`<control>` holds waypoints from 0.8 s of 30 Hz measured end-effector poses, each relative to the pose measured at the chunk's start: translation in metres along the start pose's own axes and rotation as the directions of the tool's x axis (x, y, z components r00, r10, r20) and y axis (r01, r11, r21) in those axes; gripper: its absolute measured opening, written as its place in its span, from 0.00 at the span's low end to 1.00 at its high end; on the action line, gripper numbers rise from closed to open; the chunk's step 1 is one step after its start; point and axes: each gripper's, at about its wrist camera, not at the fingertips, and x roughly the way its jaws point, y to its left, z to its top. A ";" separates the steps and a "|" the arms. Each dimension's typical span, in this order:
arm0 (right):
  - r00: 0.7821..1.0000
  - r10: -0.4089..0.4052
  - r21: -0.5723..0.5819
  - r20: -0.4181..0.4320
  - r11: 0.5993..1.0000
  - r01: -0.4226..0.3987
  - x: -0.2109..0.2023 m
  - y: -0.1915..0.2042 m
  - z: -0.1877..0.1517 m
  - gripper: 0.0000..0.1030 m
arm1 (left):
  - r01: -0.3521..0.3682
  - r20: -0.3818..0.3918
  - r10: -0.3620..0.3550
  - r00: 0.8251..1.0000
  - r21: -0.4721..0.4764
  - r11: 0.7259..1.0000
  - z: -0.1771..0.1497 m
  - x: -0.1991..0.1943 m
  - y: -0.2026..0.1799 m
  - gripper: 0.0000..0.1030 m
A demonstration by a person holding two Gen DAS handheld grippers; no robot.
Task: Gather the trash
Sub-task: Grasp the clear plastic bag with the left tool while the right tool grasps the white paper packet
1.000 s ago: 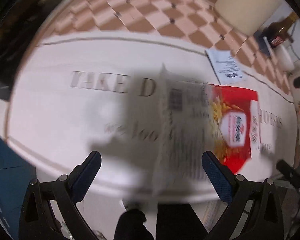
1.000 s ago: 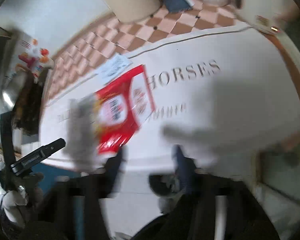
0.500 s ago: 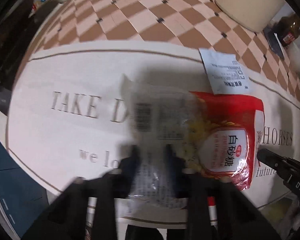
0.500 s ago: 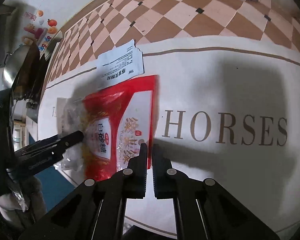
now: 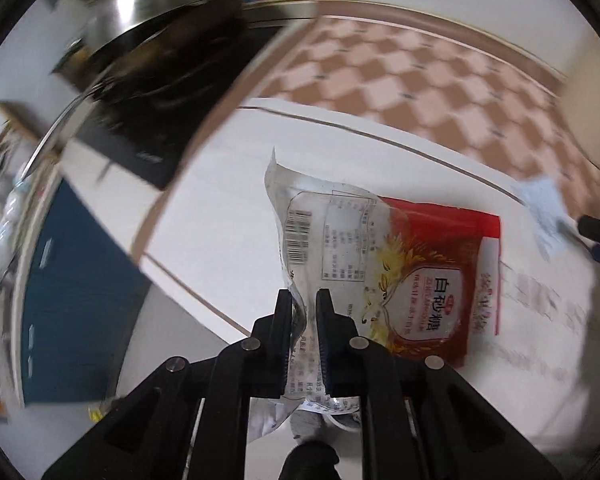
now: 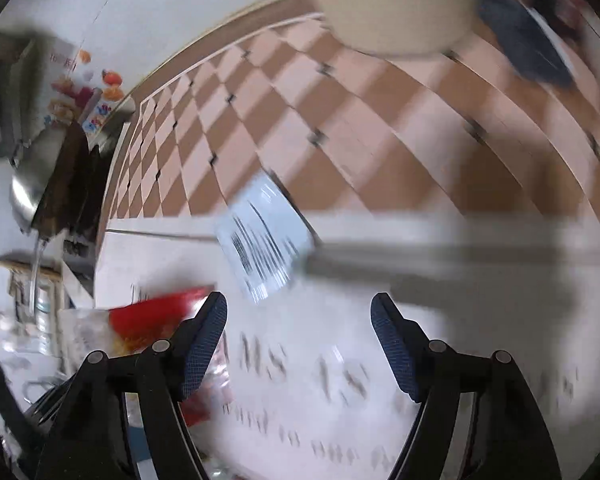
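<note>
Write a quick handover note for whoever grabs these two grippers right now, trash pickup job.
Left gripper: shut on the near edge of the clear wrapper, which overlaps the red sugar bag on the white mat.
Right gripper: open, holding nothing, facing the white paper slip at the mat's far edge.
Done: the wrapper is gripped.
Left: carry off the wrapper, then pick up the slip and the red bag. No bin is in view.

red sugar bag (image 5: 432, 280) reads 白砂糖, barcode on clear wrapper (image 5: 320, 236)
</note>
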 end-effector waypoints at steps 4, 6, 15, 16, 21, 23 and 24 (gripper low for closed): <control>0.991 -0.133 -0.160 -0.005 0.979 0.131 0.042 0.040 0.030 0.77 | -0.076 0.018 0.077 0.997 -0.025 0.997 0.024 0.022 -0.008 0.09; 0.983 -0.181 -0.246 0.023 0.952 0.181 0.051 0.058 0.031 0.80 | -0.066 0.012 0.066 0.998 -0.030 0.997 0.033 0.029 -0.015 0.09; 0.945 -0.289 -0.391 0.154 0.861 0.326 0.060 0.090 0.006 0.07 | -0.008 0.045 0.006 0.999 0.028 1.000 0.039 0.022 -0.019 0.09; 0.947 -0.284 -0.380 0.149 0.868 0.320 0.058 0.088 0.003 0.05 | 0.002 0.051 -0.004 0.999 0.033 0.999 0.039 0.019 -0.017 0.09; 0.957 -0.245 -0.290 0.156 0.915 0.281 0.026 0.080 -0.025 0.04 | 0.080 0.128 -0.090 0.988 0.081 0.993 0.025 -0.018 0.009 0.07; 0.956 -0.231 -0.255 0.180 0.928 0.272 0.004 0.080 -0.044 0.04 | 0.105 0.163 -0.122 0.979 0.108 0.989 0.014 -0.034 0.022 0.07; 0.955 -0.225 -0.232 0.196 0.935 0.268 -0.009 0.080 -0.056 0.04 | 0.114 0.177 -0.135 0.975 0.124 0.986 0.008 -0.039 0.028 0.07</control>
